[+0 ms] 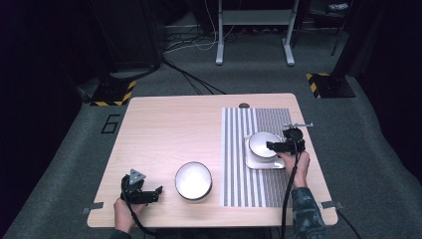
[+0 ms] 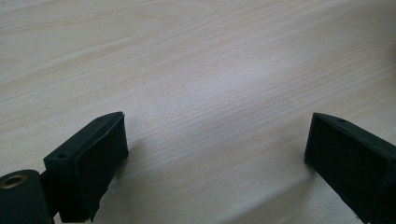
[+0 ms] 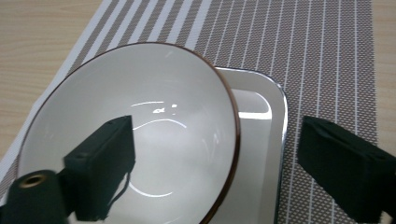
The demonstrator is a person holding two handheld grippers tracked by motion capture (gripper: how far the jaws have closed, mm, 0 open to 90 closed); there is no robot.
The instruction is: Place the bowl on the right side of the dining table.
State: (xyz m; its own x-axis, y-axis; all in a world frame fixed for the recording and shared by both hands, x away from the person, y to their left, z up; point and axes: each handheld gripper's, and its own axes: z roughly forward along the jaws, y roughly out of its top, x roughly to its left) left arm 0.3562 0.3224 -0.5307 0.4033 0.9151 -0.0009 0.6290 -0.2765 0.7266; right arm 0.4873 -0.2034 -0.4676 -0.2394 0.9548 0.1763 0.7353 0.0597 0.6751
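Observation:
A white bowl (image 1: 263, 144) with a brown rim sits tilted on a white square plate (image 1: 254, 163), which lies on the striped placemat (image 1: 239, 184). My right gripper (image 1: 269, 146) reaches it from the right. In the right gripper view, the right gripper (image 3: 217, 149) is open and straddles the rim of the bowl (image 3: 154, 107). One jaw is inside the bowl, the other outside over the plate (image 3: 261, 154); neither pad presses on the rim. My left gripper (image 1: 158, 191) rests open near the front left edge; between its jaws (image 2: 217, 144) is bare wood.
A second white bowl (image 1: 193, 180) stands on the wooden table (image 1: 164, 129), just right of the left gripper and left of the placemat. A small dark round object (image 1: 244, 105) sits at the table's far edge. Cables and stand feet lie on the floor beyond.

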